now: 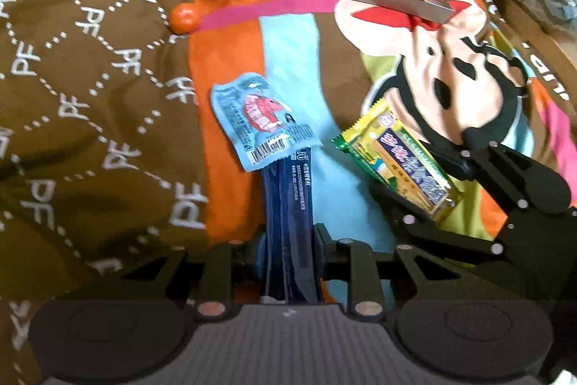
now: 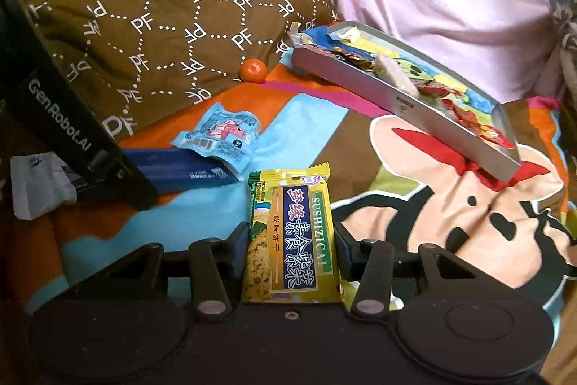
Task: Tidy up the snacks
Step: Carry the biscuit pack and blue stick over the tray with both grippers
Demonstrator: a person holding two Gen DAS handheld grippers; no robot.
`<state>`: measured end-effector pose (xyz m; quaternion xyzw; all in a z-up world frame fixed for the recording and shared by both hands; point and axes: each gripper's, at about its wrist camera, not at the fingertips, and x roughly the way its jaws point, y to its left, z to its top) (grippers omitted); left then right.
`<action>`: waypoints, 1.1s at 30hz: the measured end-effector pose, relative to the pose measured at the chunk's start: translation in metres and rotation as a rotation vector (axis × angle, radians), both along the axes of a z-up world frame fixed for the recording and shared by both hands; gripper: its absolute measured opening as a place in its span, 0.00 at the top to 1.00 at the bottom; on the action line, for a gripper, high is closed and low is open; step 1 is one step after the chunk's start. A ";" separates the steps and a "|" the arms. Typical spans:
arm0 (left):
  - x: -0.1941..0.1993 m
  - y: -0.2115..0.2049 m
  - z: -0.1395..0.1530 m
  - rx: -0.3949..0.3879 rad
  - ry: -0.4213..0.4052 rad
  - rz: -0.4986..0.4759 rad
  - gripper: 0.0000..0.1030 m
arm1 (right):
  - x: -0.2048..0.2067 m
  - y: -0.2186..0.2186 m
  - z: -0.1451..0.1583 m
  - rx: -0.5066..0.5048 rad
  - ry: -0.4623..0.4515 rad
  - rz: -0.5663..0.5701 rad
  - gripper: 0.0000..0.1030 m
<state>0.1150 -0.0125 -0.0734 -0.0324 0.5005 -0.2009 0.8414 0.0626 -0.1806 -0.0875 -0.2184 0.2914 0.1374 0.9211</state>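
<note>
Two handheld black grippers are working over a cartoon-print bedspread (image 2: 450, 222). The left gripper (image 1: 288, 237) is clamping a long dark blue snack packet (image 1: 286, 204), its far end tucked under a light blue pouch (image 1: 258, 121). The right gripper (image 2: 292, 240) is squeezing a yellow biscuit packet (image 2: 292, 233). Beyond them, a shallow grey tray (image 2: 364, 85) is holding several wrapped snacks, with a small orange fruit (image 2: 253, 70) lying near a brown patterned pillow (image 2: 144, 24).
</note>
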 end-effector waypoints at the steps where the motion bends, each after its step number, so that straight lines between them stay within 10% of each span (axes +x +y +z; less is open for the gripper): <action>1: -0.003 -0.001 0.000 -0.005 0.001 -0.005 0.72 | -0.003 -0.002 0.000 -0.006 -0.007 -0.001 0.52; 18: -0.021 -0.024 0.005 -0.097 -0.006 -0.081 0.73 | -0.024 -0.025 0.008 -0.021 -0.062 -0.053 0.52; 33: 0.017 -0.024 0.051 -0.132 -0.176 0.002 0.73 | 0.007 -0.037 0.042 -0.023 -0.202 -0.053 0.52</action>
